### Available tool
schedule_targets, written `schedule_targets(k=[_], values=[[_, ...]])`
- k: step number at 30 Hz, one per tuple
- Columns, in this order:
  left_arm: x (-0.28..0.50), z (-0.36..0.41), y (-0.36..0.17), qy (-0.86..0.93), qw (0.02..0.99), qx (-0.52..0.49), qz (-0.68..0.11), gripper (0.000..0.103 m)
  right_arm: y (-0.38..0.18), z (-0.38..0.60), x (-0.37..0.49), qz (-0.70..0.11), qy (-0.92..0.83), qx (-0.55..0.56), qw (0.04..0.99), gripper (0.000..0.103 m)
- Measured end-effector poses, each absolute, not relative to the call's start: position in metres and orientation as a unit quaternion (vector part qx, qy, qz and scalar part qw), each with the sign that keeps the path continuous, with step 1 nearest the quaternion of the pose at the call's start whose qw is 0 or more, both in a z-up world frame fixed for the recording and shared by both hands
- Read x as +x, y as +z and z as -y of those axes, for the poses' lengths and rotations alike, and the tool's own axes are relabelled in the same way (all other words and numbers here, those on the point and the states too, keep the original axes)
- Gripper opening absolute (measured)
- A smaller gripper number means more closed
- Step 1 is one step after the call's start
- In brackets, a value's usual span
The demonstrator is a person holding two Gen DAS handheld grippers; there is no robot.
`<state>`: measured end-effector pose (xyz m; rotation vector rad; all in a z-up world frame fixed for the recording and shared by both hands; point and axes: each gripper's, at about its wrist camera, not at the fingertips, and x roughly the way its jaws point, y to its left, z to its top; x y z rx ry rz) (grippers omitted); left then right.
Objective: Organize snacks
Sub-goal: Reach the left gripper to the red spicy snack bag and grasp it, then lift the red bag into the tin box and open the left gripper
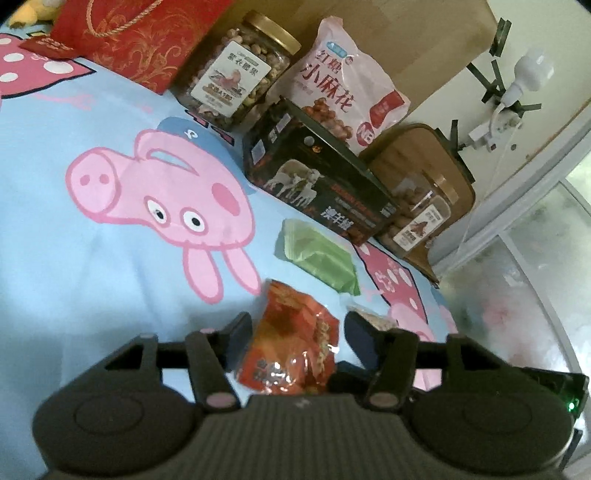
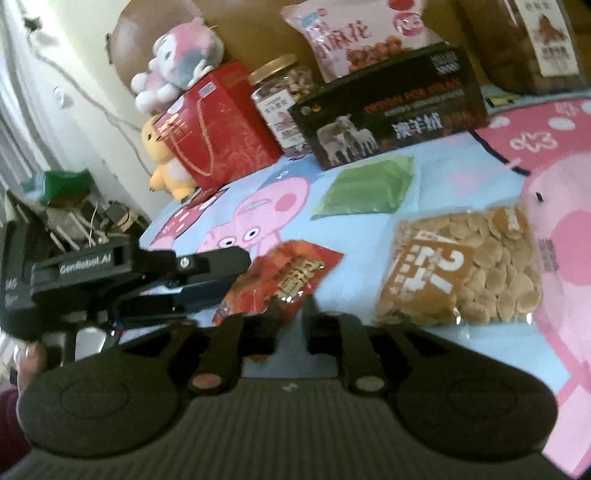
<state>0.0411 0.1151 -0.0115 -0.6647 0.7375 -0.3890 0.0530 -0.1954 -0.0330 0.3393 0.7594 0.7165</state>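
Observation:
A red-orange snack packet (image 1: 295, 339) lies on the Peppa Pig bedsheet between the open fingers of my left gripper (image 1: 295, 328); it also shows in the right wrist view (image 2: 284, 280), where the left gripper (image 2: 221, 273) reaches it from the left. My right gripper (image 2: 275, 317) is just in front of the packet, its fingers narrowly apart with the packet's near edge between them. A green packet (image 1: 317, 254) (image 2: 369, 184) lies further back. A clear bag of round biscuits (image 2: 465, 266) lies to the right.
Along the back stand a red gift bag (image 1: 136, 40) (image 2: 218, 129), a nut jar (image 1: 240, 70) (image 2: 280, 99), a pink snack bag (image 1: 343, 85) (image 2: 354, 33), a black box (image 1: 321, 177) (image 2: 391, 110), a second jar (image 1: 421, 218) and plush toys (image 2: 177, 55). The bed edge (image 1: 443, 295) is at right.

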Motion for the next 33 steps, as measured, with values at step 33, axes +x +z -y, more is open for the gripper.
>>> schedule_targets(k=[33], values=[[0.111,-0.107,0.04,-0.29,0.829,-0.36,-0.313,0.018,-0.008,0.18,0.062,-0.268,0.345,0.125,0.891,0.015]])
